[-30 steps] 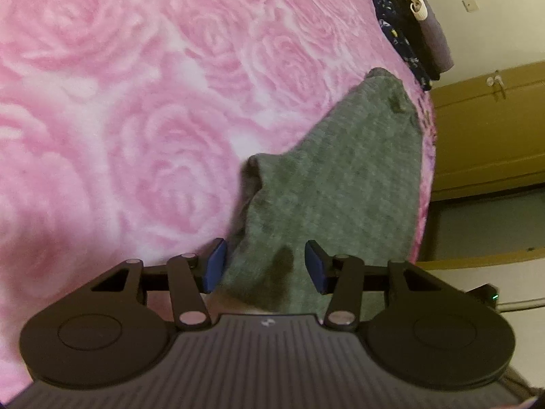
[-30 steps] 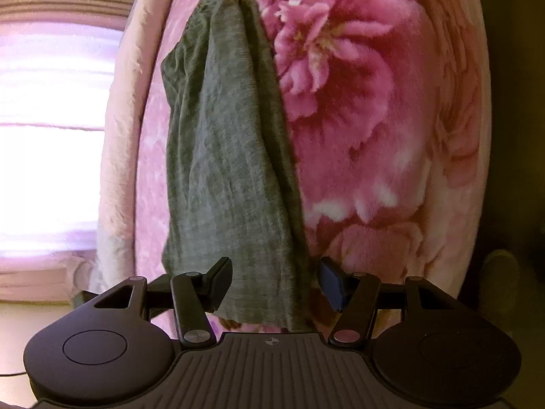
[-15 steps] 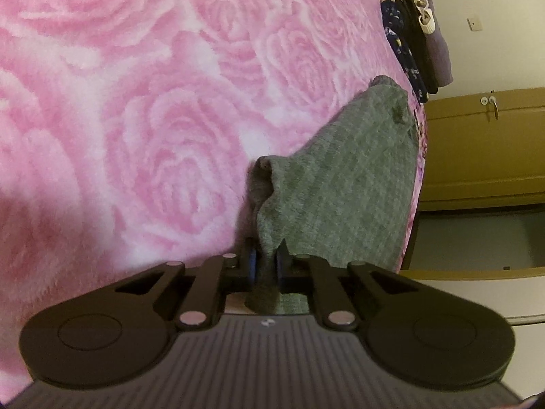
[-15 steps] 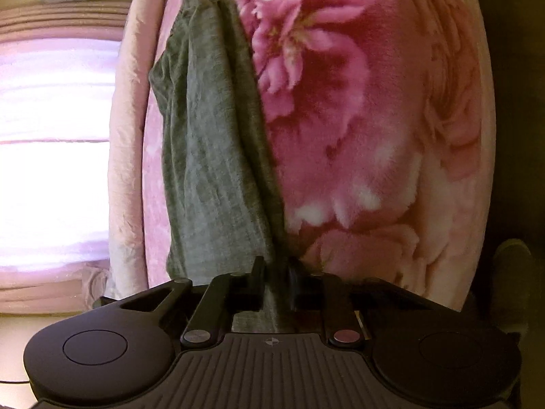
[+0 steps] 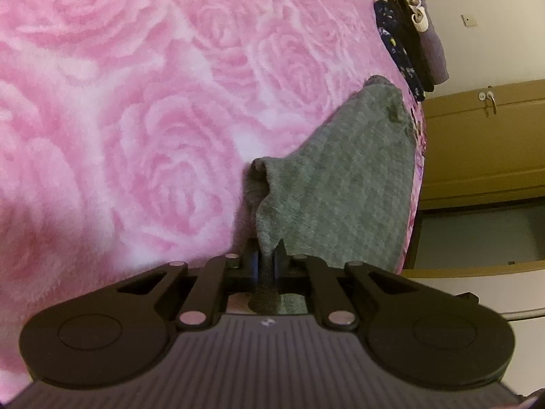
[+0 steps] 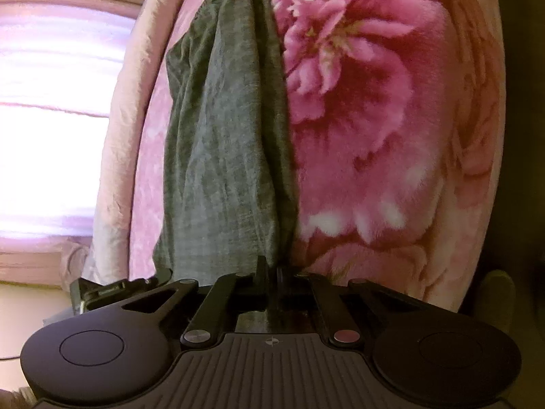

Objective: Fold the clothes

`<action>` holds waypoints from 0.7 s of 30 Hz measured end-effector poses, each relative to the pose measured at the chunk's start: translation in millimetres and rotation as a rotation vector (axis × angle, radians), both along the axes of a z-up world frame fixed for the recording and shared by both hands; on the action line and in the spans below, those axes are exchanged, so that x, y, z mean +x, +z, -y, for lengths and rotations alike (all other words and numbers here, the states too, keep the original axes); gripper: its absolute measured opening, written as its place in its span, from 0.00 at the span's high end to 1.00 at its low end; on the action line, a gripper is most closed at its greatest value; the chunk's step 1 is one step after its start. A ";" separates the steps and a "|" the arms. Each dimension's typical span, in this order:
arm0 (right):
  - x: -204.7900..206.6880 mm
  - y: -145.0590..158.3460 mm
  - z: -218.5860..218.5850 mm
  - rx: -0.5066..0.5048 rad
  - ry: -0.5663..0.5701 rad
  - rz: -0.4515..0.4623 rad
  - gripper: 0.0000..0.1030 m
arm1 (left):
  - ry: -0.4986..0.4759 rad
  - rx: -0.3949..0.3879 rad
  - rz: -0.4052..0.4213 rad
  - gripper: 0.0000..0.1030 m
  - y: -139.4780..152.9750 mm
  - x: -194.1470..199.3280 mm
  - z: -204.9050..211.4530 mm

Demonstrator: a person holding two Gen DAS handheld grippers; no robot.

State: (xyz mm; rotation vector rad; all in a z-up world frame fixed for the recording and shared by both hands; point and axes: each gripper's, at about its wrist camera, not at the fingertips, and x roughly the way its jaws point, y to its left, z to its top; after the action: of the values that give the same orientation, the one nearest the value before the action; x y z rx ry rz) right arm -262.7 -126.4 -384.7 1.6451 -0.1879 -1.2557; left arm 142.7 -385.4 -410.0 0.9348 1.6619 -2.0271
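- We work on a bed under a pink rose blanket [image 5: 143, 129], with a stack of folded clothes [image 5: 412, 41] at its far end.
- The grey garment [image 5: 340, 184] lies along the bed's edge.
- Our left gripper [image 5: 267, 259] is still closing on a bunched corner; our right gripper [image 6: 270, 272] is clamped on the other end.
- We should lift both ends evenly and keep the cloth taut, so the fold lands straight.

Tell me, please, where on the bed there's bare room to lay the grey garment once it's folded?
The pink blanket is bare left of the grey garment in the left wrist view. It is crowded by the clothes stack at the far edge, where the garment nearly reaches.
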 end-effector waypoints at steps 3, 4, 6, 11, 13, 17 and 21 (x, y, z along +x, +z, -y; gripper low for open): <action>-0.8 6.6 -6.6 -0.021 -0.009 0.021 0.99 | 0.003 -0.008 -0.016 0.96 8.2 5.3 -2.9; -0.8 8.3 -8.5 -0.025 -0.011 0.028 0.99 | 0.005 -0.008 -0.021 0.96 11.1 7.3 -4.7; 0.3 10.7 -13.1 -0.017 -0.002 0.034 0.99 | 0.010 -0.003 -0.025 0.96 16.5 11.6 -11.0; 4.6 11.2 -30.4 0.025 0.015 0.075 0.99 | 0.041 0.047 -0.010 0.96 22.2 33.6 -37.9; 8.5 9.4 -38.1 0.049 0.015 0.100 0.99 | 0.059 0.073 0.009 0.96 21.7 42.4 -49.4; 3.0 8.0 -35.1 0.082 -0.010 0.173 0.99 | 0.111 0.121 0.021 0.96 25.8 48.6 -59.3; -13.3 15.1 -19.0 0.084 -0.042 0.253 0.99 | 0.158 0.132 -0.032 0.96 48.3 35.9 -39.5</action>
State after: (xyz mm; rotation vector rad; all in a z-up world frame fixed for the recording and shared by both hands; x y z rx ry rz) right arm -276.0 -107.4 -369.6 1.8799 -0.3291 -1.0961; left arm 178.6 -345.8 -361.7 0.7891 1.8436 -1.8573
